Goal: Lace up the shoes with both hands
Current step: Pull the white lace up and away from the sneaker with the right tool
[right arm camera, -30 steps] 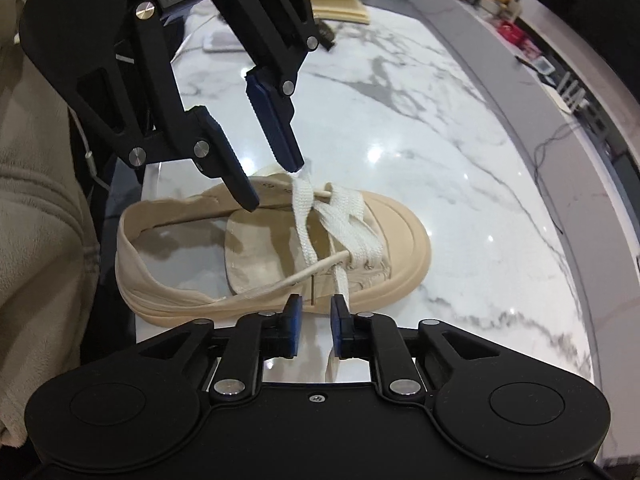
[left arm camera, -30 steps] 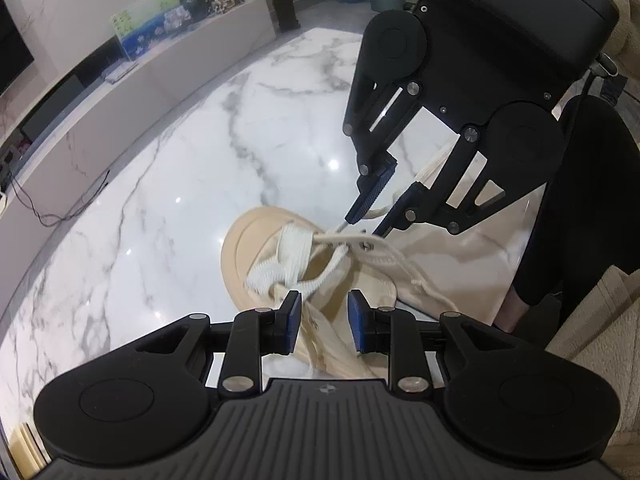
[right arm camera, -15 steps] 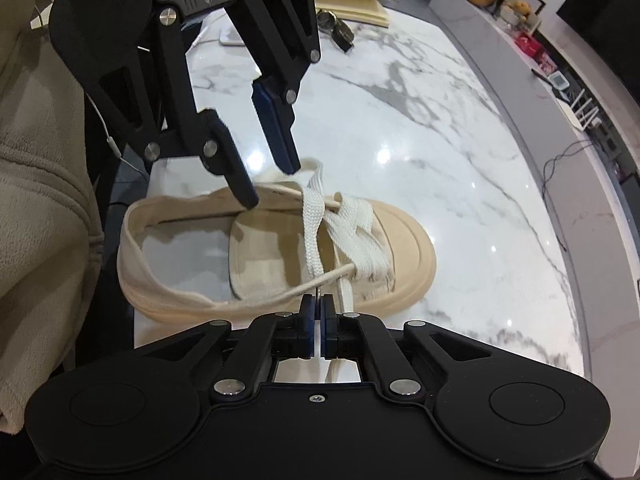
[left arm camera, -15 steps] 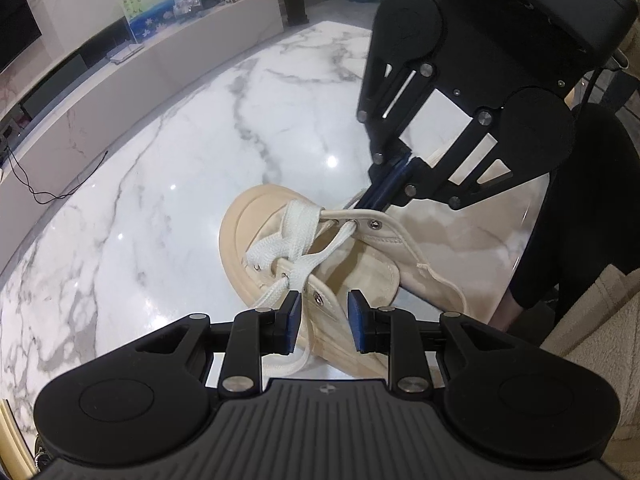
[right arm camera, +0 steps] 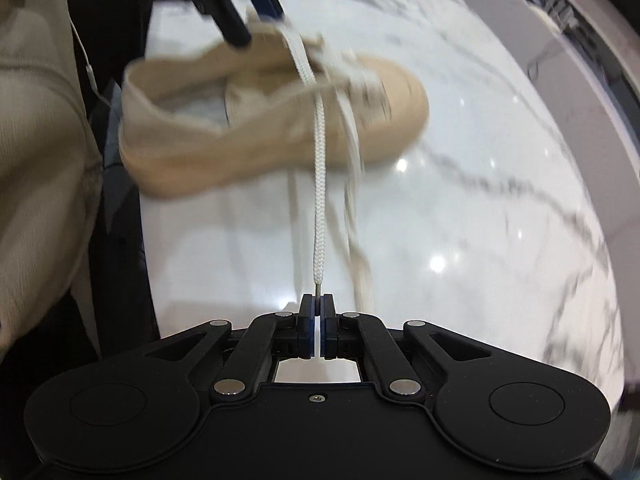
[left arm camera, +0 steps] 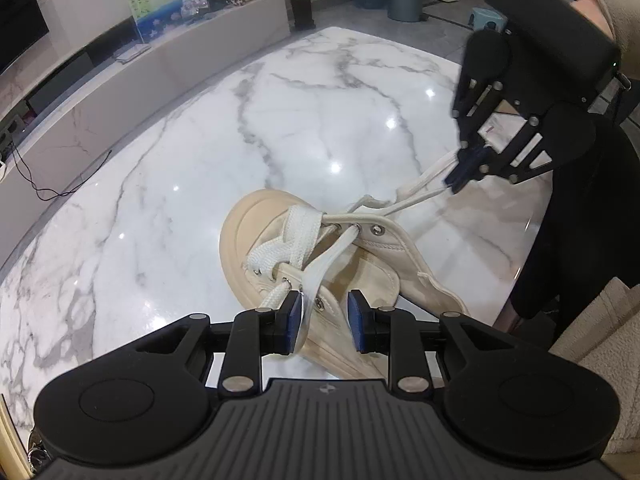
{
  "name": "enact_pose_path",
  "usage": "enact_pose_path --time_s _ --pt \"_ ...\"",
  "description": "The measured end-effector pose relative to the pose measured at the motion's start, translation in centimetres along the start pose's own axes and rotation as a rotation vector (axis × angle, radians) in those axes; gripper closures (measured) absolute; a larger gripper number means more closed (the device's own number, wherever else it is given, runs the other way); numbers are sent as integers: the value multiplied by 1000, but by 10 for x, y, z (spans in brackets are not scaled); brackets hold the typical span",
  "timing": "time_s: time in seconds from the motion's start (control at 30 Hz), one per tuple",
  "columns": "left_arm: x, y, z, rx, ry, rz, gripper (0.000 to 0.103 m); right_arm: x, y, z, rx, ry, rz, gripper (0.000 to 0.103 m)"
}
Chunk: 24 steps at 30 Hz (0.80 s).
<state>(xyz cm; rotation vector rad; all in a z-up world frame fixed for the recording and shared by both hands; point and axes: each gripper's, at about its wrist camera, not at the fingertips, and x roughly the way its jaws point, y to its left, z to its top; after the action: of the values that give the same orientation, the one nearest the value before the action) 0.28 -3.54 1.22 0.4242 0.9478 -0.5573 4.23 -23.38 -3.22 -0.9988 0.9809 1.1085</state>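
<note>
A beige canvas shoe (left arm camera: pixel 260 216) lies on the white marble table (left arm camera: pixel 180 152), with a white lace (left arm camera: pixel 416 196) crossed over its front eyelets. My left gripper (left arm camera: pixel 325 322) hovers over the shoe's near eyelet edge. Its jaws stand apart with that edge between them, and the pads are not visibly pressing on it. My right gripper (left arm camera: pixel 460 176) is shut on the lace's tip, away from the shoe's far side. In the right wrist view the lace (right arm camera: pixel 319 160) runs taut from the shut right gripper (right arm camera: pixel 318 312) to the blurred shoe (right arm camera: pixel 400 92). The left gripper (right arm camera: pixel 256 20) is above the shoe.
The table's edge (left arm camera: pixel 520 264) runs close to the shoe's heel, with a dark chair and a person's beige sleeve (left arm camera: pixel 592 344) beyond it. A low grey cabinet (left arm camera: pixel 120 80), bins and a plant stand past the table. A beige garment (right arm camera: pixel 40 140) fills the left of the right wrist view.
My right gripper shut on the lace tip beside the shoe, then drew back from it, pulling the lace out long and taut. The left gripper stayed over the eyelets.
</note>
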Motion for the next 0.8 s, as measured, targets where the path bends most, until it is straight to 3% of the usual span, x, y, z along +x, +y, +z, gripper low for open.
enact_pose_path --time_s 0.4,0.6,0.8 --pt "-2 5 1 -28 -25 -7 79 14 -23 -61 140 204 -41 102" --pt "3 2 4 -18 -18 -13 79 13 -21 -65 174 219 -18 102" --pt "0 6 4 -25 -27 -6 79 15 -34 -71 231 224 -83 100"
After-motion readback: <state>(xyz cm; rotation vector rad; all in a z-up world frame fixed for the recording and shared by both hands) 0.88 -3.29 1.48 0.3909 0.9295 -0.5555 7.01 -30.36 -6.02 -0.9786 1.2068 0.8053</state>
